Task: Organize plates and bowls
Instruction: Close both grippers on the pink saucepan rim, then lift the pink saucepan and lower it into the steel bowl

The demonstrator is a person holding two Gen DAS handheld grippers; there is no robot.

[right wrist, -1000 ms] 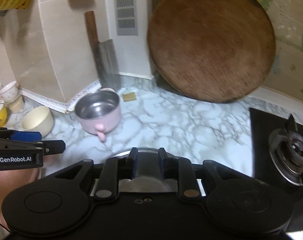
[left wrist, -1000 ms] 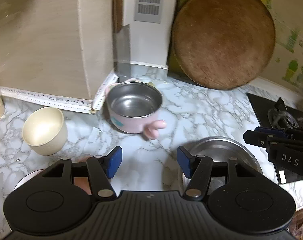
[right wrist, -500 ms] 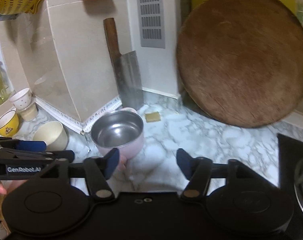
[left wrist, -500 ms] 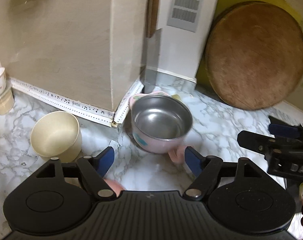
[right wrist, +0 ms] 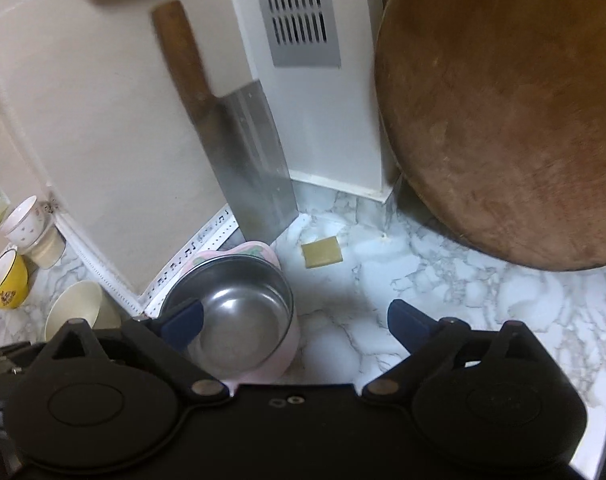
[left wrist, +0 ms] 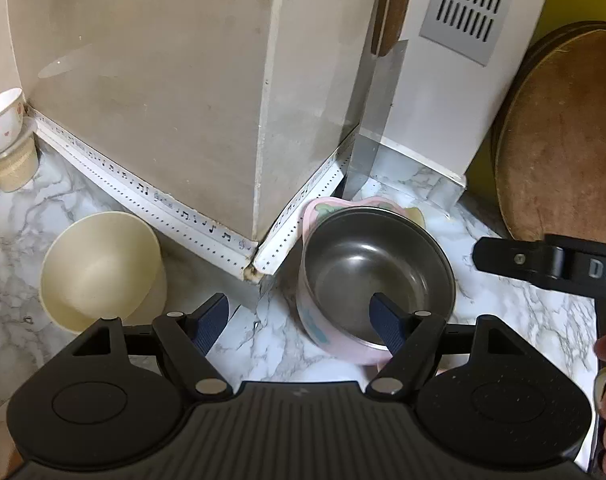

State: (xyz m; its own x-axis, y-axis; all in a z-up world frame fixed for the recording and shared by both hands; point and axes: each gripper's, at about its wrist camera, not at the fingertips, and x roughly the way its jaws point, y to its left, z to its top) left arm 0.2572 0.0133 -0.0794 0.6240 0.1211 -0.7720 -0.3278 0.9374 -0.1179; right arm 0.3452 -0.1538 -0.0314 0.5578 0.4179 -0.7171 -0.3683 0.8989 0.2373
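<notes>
A pink bowl with a steel inside (left wrist: 377,276) stands on the marble counter at the tiled wall corner. My left gripper (left wrist: 299,324) is open just before it. Its right pad (left wrist: 387,326) hangs over the bowl's near rim, its left pad over bare counter, and neither presses on anything. The right gripper (right wrist: 295,326) hovers to the right of the same pink bowl (right wrist: 239,312); its jaws are opening with only bare counter between them, and its left pad (right wrist: 183,322) overlaps the bowl's rim. A cream bowl (left wrist: 99,268) sits left of the corner.
A cleaver (right wrist: 255,168) leans in the corner behind the pink bowl. A big round wooden board (right wrist: 503,120) leans at the right, with a small sponge piece (right wrist: 322,252) before it. A yellow bowl (right wrist: 5,280) and stacked cups (left wrist: 1,132) stand far left.
The right gripper let go of the steel dish it was shut on and opened wide. Both grippers moved left and closer to the pink bowl; the steel dish has left view.
</notes>
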